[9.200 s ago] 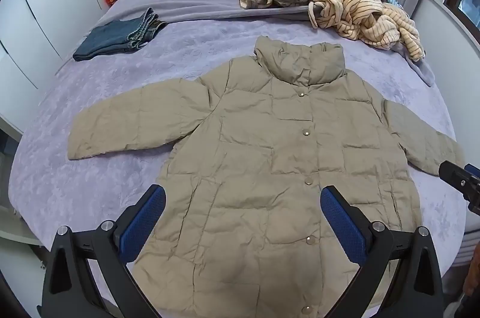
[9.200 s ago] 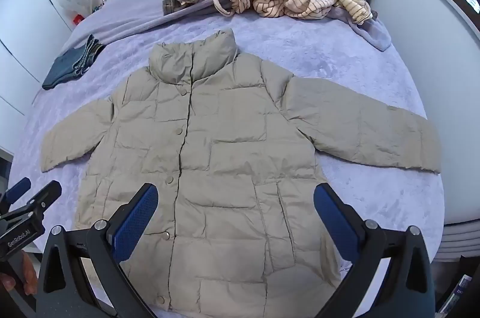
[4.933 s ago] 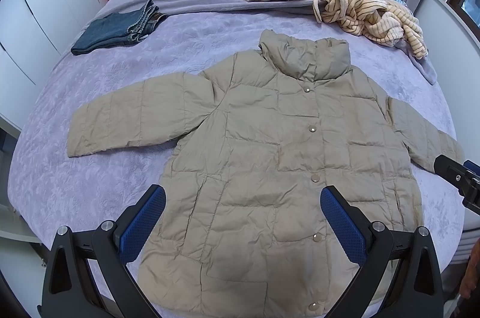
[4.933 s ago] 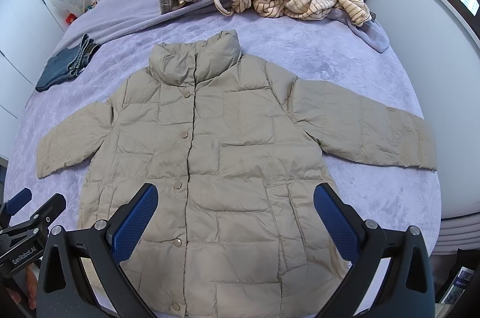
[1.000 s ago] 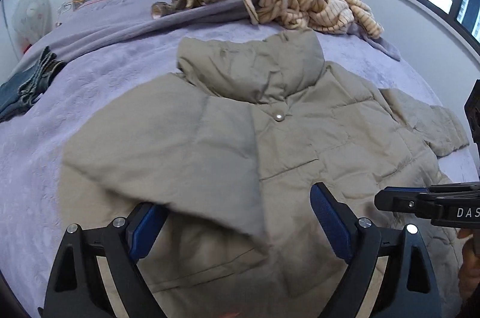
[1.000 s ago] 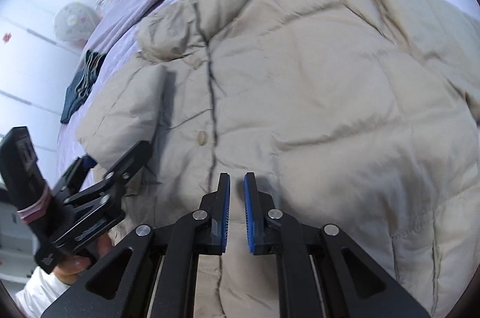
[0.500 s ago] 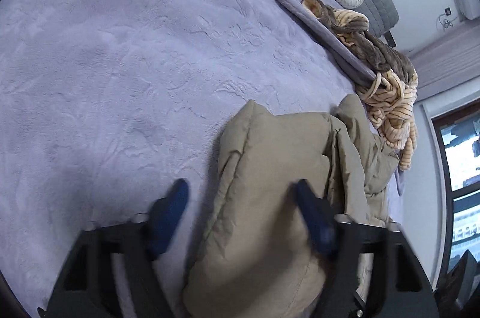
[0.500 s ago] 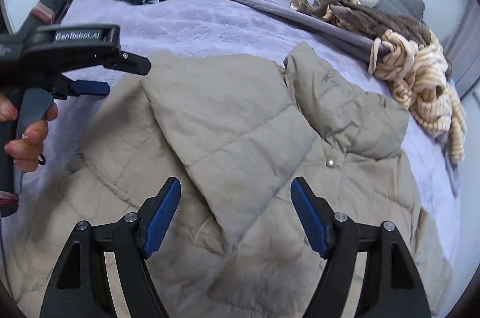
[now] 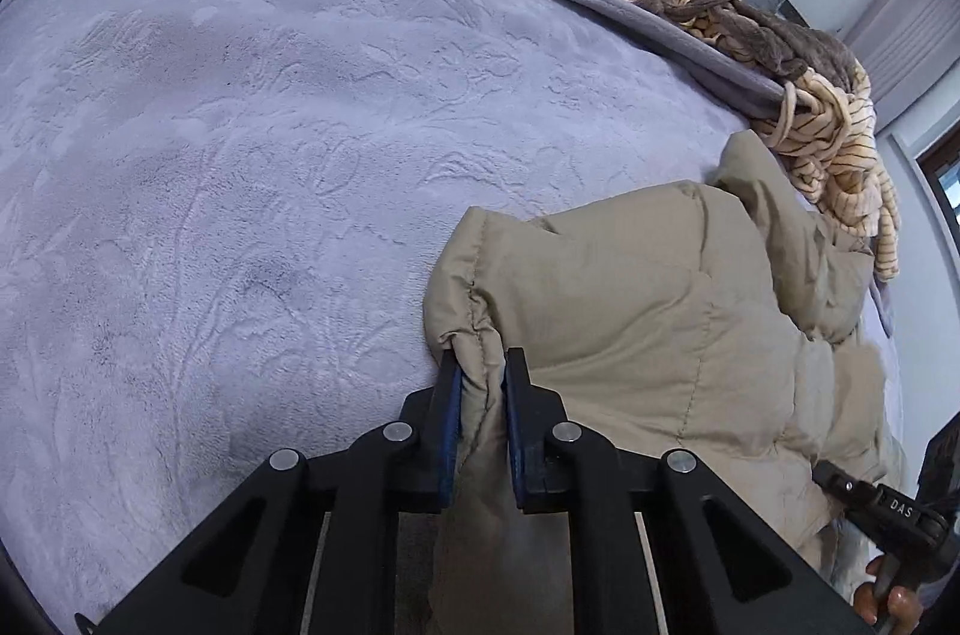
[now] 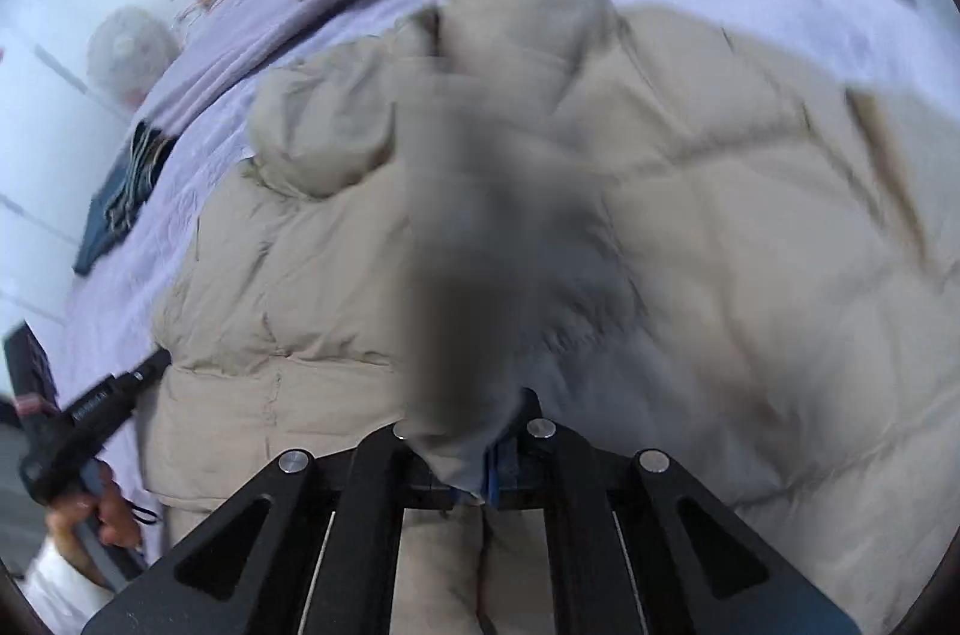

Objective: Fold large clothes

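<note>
Jacket (image 9: pixel 648 335) fabric is pinched in both tools: the left hand-held gripper (image 9: pixel 483 383) is clamped narrow on a seamed edge at the garment's left side, and the right hand-held gripper (image 10: pixel 480 461), blurred, appears closed on a fold near the middle. The beige coat lies bunched on the purple bed (image 9: pixel 240 155), its bulk to the right of the left grip, collar toward the headboard. Carrying this held edge rightward across the body looks like the next fold.
</note>
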Motion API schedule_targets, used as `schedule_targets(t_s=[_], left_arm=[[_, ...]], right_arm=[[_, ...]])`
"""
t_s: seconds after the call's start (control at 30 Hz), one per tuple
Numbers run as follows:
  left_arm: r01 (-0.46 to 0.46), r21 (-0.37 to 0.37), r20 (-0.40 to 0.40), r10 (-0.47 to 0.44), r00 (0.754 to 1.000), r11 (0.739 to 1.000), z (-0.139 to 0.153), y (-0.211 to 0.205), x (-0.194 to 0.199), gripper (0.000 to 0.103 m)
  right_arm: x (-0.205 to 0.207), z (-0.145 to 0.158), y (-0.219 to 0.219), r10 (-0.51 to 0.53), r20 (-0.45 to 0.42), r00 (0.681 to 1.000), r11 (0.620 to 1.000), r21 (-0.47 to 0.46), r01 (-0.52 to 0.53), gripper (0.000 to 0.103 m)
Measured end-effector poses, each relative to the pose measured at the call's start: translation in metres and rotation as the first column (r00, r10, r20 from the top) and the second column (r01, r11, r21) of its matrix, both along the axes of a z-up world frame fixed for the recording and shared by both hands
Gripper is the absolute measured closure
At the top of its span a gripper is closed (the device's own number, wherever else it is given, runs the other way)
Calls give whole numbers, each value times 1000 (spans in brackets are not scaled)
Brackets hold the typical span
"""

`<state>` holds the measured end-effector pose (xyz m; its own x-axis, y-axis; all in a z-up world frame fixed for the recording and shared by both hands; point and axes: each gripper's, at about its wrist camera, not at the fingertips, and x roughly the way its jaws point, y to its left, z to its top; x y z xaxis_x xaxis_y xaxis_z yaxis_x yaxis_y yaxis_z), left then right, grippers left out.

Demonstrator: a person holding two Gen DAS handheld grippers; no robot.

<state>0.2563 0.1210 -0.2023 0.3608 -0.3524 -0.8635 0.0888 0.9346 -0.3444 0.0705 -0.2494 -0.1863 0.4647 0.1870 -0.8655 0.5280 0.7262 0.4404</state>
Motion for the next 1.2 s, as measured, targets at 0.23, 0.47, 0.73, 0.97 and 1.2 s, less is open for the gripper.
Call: schedule_targets(t_s=[0.23,0.47,0.73,0.97,1.2], left_arm=[[28,73,133,-37,990,997,51,13,-16,88],[162,199,57,-176,983,966,30,-13,-50,88],[130,265,48,-148,988,955,-5,-25,-56,88],[125,319,43,-147,988,939,21,-26,-64,87],[185,301,37,-205,978,936,51,-52,-99,87]], right_arm=[[-27,9,-47,-131,97,987,978,175,112,60],[-35,18,-56,-109,62,992,990,95,103,96],[-37,0,-52,21,24,999,1000,-5,-21,97],[-77,32,-64,-15,-24,1000,989,-145,11,91],[-115,45,-73,-34,-26,999,996,-89,31,90]])
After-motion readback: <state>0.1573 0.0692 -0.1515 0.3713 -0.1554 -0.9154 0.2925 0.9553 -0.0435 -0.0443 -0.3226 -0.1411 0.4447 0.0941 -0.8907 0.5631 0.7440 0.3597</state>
